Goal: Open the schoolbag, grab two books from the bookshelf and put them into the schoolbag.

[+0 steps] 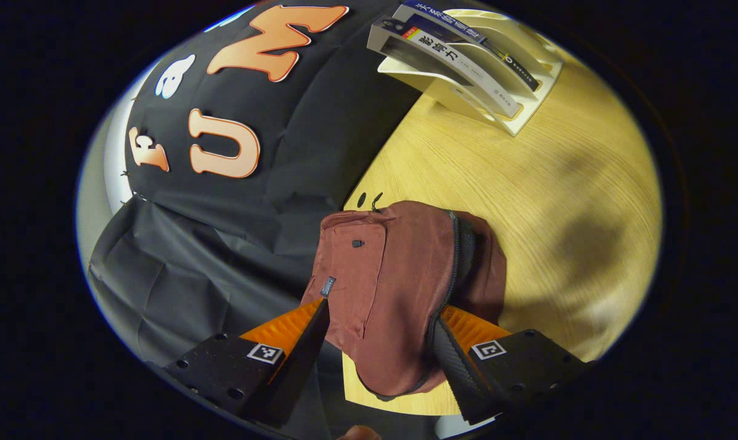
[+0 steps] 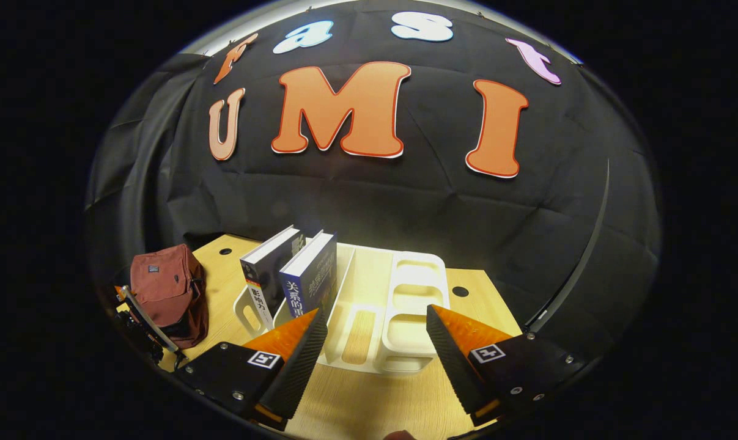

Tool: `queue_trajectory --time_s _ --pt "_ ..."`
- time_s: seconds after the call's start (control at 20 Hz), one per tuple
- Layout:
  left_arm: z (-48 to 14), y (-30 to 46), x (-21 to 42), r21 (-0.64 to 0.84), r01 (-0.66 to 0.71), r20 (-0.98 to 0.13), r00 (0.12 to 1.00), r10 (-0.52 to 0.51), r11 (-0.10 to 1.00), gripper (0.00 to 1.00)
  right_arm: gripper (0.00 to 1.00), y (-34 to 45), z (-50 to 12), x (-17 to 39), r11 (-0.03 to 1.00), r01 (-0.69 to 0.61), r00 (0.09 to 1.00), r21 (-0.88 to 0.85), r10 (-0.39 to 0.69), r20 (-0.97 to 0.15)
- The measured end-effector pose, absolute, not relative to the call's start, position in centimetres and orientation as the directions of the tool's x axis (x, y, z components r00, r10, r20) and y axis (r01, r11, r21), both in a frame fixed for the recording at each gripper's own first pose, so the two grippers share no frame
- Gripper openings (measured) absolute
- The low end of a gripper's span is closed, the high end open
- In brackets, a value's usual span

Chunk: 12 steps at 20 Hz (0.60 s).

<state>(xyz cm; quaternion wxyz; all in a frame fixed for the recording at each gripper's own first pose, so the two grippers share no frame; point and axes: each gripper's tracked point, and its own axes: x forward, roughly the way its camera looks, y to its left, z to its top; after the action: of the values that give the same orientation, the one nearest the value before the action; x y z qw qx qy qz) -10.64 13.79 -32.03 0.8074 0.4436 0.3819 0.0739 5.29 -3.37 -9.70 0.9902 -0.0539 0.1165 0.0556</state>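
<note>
1. The schoolbag [image 1: 405, 287] sits at the near left edge of the wooden table [image 1: 527, 201], its zipper [image 1: 451, 269] running as a dark line along the top, roughly along the direction the left gripper [image 1: 381, 336] points.
2. The left gripper stands with its fingers apart, one on each side of the bag's near end — the cloth lies between them, but I cannot tell whether either finger presses on it.
3. In the right gripper view the right gripper [image 2: 375, 342] is spread wide and holds nothing; it faces the white bookshelf [image 2: 405, 305] straight on, just beyond its fingertips.
4. Two books stand upright in the shelf's left slots, spines toward this gripper: the white-spined book [image 2: 265, 269] and the blue-spined book [image 2: 307, 275], leaning side by side.
5. The relation that matters — the books lie ahead and a little left of the right gripper, their long axis vertical, while the bag lies well apart at the far left.
6. My judgement: the left hand is nearer the bag and suits opening it; the right is nearer the books.
</note>
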Motion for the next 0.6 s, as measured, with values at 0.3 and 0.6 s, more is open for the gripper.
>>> queue_trajectory --time_s 0.3,0.6 --pt "-33.1 14.8 -8.6 0.733 0.238 -0.603 0.66 0.448 0.637 0.9 0.97 -2.8 -9.0 5.0 0.986 -0.124 0.97 -0.112 0.096 -0.224" --pt "-31.6 16.9 -7.9 0.546 0.251 -0.749 0.573 0.331 0.8 0.35 0.97 -2.4 -6.7 5.2 0.983 -0.101 0.982 -0.155 0.074 -0.172"
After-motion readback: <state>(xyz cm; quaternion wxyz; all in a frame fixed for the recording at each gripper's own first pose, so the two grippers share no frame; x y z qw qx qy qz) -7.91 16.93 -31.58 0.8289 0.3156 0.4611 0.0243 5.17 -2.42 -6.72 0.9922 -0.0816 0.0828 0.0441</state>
